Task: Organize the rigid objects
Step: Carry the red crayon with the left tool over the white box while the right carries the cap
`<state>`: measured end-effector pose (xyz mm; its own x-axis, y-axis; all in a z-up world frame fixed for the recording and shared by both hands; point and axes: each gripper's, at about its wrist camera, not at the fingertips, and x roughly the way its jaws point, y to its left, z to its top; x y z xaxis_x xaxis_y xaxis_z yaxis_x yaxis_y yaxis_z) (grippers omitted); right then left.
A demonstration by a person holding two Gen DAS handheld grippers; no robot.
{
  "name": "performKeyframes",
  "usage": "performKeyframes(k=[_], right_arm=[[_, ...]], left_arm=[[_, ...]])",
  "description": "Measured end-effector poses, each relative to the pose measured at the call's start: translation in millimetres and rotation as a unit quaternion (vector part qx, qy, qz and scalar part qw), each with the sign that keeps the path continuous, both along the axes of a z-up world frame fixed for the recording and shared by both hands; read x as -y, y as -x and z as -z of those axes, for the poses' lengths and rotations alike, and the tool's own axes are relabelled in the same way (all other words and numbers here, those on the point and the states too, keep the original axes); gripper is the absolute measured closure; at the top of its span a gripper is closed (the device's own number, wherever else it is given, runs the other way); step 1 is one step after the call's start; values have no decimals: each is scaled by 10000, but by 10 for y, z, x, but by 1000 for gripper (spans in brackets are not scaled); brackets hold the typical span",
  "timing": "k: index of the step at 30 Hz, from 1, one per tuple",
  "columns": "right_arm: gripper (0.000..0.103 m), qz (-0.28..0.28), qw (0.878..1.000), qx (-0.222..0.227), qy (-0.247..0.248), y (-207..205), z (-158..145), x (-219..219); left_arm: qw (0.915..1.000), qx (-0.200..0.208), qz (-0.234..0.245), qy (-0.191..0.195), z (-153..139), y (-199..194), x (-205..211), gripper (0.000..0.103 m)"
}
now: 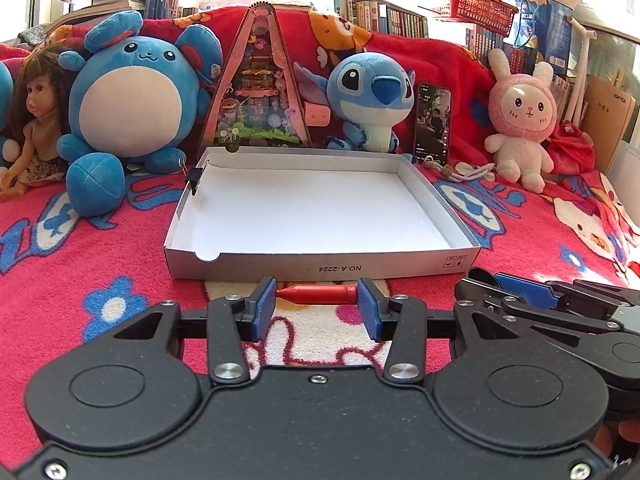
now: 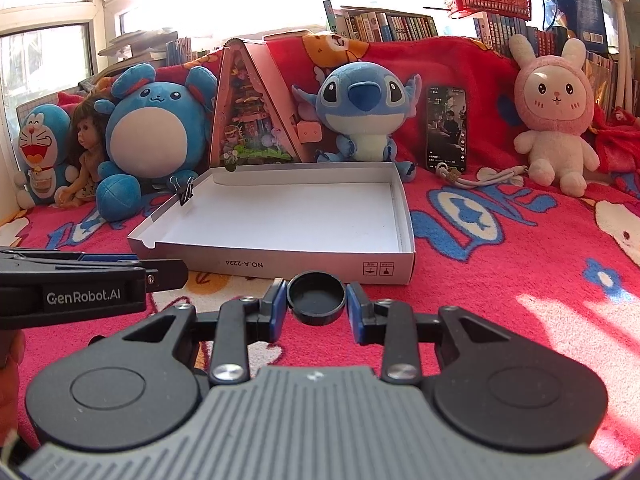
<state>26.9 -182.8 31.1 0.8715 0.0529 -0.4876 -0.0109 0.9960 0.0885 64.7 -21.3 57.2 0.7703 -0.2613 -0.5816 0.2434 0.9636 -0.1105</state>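
Two items are being held, none boxed yet; the shallow white cardboard box (image 1: 320, 216) is sitting open on the red patterned fleece blanket (image 1: 80, 272), floor bare, only a black binder clip (image 1: 195, 178) riding on its far-left wall.

Left gripper (image 1: 316, 304) is clamping a red plastic crayon-shaped stick (image 1: 318, 294) crosswise, blue pads pressing on both ends, jaws roughly a third open; stick is hovering just near of the box's near wall, pointed end to the left.

Right gripper (image 2: 316, 304) is gripping a round black plastic cap (image 2: 316, 298), hollow side up, pads touching its rim on either side, jaws narrowly parted; cap is likewise sitting just near of the box front, towards its right half.

Both tools are working side by side, right one showing at the right edge of the left view.

Progress, judging from this: pickup done for both pieces, placing still pending; each is needing to clear the near wall and go down on the white floor, then release; can't tell whether more loose rigid pieces are waiting out of shot.

Plush toys, doll and phone (image 1: 433, 122) along the far side are looking like backdrop, not task items.
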Motion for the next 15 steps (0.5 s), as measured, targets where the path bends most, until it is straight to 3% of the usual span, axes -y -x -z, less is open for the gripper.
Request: performKeyframes(k=[10,15], right_arm=[[64,-98,9999,-80,-105,-334,-83,83],[64,-154,9998,-39,99,-548,-147,99]], left_arm=[[9998,-210,33,57,-93,-528,-35,60],[9991,-363,64,193,-136,-846,-64,60]])
